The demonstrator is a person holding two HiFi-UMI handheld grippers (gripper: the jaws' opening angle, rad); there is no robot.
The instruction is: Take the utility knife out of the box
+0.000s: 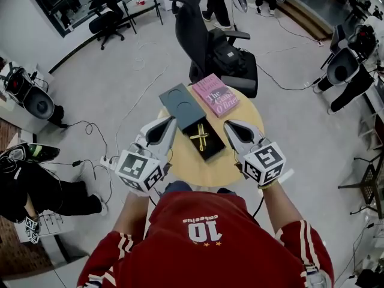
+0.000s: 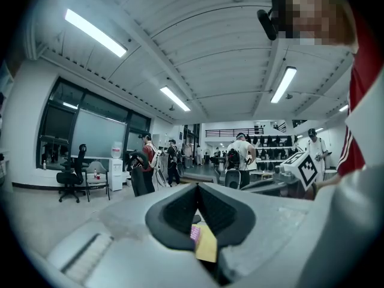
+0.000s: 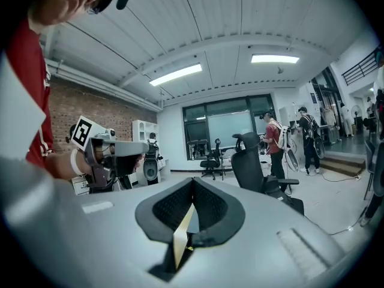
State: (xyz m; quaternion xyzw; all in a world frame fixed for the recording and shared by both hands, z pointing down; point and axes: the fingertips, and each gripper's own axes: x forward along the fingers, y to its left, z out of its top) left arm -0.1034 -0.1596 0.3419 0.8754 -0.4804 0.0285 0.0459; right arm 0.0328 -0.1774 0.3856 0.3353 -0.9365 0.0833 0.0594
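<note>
A gold utility knife (image 1: 200, 137) lies in an open black box (image 1: 209, 150) on the round wooden table (image 1: 204, 168). The box's dark lid (image 1: 180, 104) lies just beyond it, next to a pink book (image 1: 215, 95). My left gripper (image 1: 170, 120) hovers at the box's left side with its jaws shut and empty. My right gripper (image 1: 230, 125) hovers at the box's right side, also shut and empty. Neither touches the box. Both gripper views look level across the room; in them the jaws (image 2: 197, 185) (image 3: 193, 180) meet, and only a sliver of table shows below.
A black office chair (image 1: 211, 44) with a bag on its seat stands right behind the table. Cables and a power strip (image 1: 108, 159) lie on the floor at left. Speakers and gear (image 1: 30, 98) sit at far left. People stand in the background.
</note>
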